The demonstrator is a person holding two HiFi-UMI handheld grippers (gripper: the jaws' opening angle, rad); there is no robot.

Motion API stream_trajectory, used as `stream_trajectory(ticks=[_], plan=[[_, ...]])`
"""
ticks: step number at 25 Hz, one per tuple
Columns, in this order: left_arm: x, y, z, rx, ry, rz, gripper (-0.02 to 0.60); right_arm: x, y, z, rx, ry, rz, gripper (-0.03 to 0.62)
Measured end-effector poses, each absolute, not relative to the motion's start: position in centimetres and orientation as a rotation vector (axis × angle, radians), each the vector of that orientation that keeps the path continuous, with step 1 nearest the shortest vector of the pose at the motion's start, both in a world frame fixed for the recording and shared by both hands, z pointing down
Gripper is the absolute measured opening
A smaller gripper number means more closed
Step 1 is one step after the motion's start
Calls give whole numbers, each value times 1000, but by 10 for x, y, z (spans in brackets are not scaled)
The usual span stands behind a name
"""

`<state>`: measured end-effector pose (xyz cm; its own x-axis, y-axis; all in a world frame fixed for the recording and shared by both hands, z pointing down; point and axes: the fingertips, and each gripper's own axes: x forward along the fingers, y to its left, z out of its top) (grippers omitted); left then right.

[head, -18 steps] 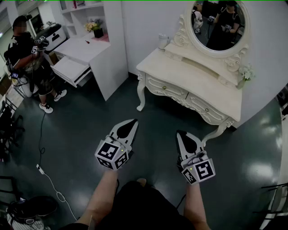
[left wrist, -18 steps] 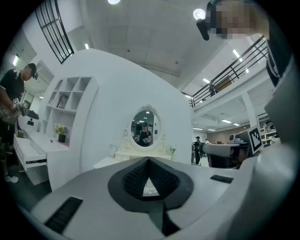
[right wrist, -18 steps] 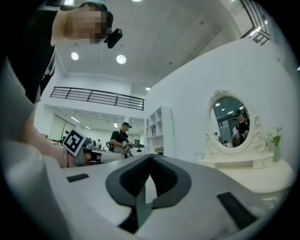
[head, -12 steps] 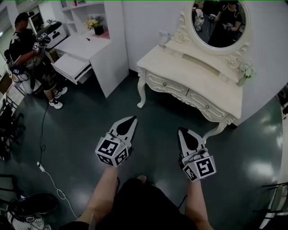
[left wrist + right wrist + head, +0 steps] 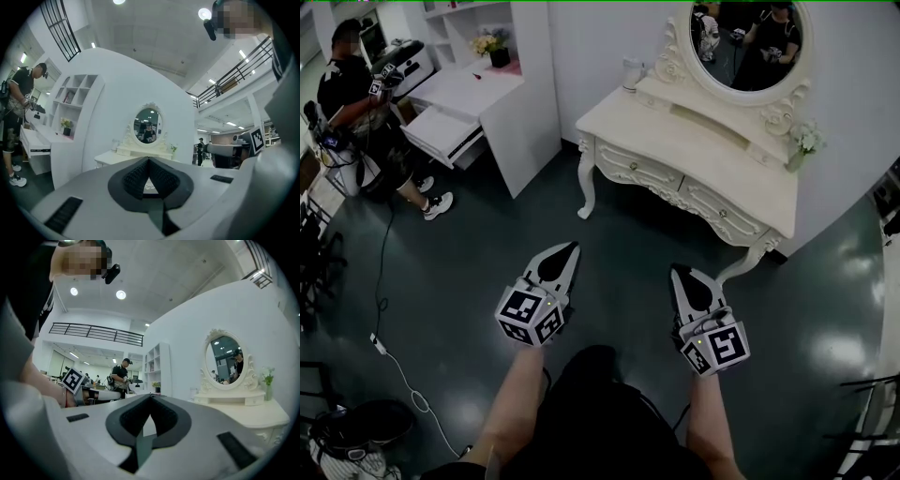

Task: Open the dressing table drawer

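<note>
"Drawer [image 5: 639, 172], head view?"
"Shut, in the dressing table [image 5: 703, 141] front, upper right. Its long axis runs upper-left to lower-right and its face points lower-left. The table sits further left in frame than a moment back. Left gripper [image 5: 570, 247] and right gripper [image 5: 679, 274] have their jaws together, empty, well apart from it. Cubes [image 5: 530, 317] carry square markers."
"Left gripper view?"
"Jaws together, table straight ahead."
"Right gripper view?"
"Jaws together, table at right."

The dressing table [image 5: 701, 157] (its mirror [image 5: 748, 47]) is cut off by the top edge
</note>
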<state>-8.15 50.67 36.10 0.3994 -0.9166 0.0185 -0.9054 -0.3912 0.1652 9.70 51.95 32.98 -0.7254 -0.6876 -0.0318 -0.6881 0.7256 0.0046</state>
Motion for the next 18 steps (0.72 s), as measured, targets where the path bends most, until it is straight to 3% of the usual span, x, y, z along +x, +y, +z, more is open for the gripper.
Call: stream_trajectory(ticks=[18], plan=[[-75,371,370,2507,-1595,-116,0,109,391,340,-1229,2833,-41,5]])
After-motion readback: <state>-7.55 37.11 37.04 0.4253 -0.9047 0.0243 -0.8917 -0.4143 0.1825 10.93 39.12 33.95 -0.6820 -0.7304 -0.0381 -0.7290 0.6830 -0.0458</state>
